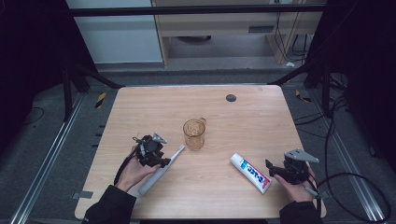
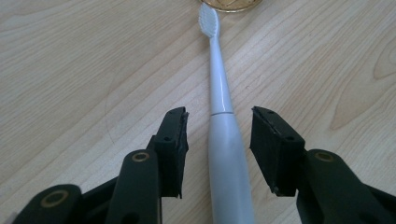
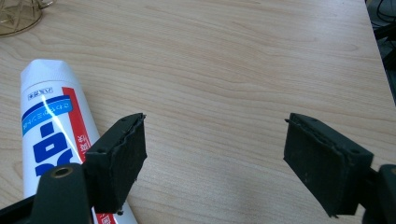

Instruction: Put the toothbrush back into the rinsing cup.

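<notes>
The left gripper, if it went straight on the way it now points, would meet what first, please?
The left gripper straddles the white toothbrush; going on along it, it would probably first meet the amber glass cup beyond the brush head, though depth is unclear.

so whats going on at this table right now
A person holds a gripper in each hand. The left gripper is down over a white toothbrush lying flat on the table, its open jaws on either side of the handle but not yet pressing it. The brush head points at an amber cup. The right gripper sits open beside a toothpaste tube, holding nothing.
</notes>
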Demonstrator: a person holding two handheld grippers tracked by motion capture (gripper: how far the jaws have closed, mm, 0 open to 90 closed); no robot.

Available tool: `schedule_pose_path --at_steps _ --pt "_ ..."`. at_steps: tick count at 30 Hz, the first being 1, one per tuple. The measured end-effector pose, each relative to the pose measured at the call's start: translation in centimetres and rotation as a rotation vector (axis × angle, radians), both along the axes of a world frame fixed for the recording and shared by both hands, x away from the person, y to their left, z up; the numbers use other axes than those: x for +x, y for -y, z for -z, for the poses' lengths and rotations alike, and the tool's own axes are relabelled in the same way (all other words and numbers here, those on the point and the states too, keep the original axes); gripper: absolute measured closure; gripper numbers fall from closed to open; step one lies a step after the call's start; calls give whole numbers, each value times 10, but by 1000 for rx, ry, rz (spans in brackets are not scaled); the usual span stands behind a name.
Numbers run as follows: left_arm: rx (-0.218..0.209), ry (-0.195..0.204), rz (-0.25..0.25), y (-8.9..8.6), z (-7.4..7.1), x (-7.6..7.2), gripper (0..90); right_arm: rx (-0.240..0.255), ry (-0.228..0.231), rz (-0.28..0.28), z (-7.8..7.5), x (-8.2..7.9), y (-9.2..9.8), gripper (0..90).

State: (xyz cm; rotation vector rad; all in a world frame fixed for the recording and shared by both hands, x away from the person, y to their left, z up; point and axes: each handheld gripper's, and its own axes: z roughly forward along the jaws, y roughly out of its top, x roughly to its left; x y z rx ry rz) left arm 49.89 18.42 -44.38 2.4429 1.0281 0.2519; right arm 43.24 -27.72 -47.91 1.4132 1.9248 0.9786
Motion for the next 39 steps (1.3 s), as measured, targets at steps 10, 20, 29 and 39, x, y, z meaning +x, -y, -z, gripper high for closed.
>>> schedule_pose_path --at_steps 10,20,29,39 --pt "30 -29 9 7 9 1 565 6 -8 -4 0 0 -1 212" --pt "58 -66 13 8 17 3 565 6 -15 -6 1 0 -1 213" --pt "63 -92 9 8 21 4 613 -2 -15 -6 1 1 -1 214" --pt "67 -115 9 9 25 6 656 0 -18 -7 2 1 -1 216"
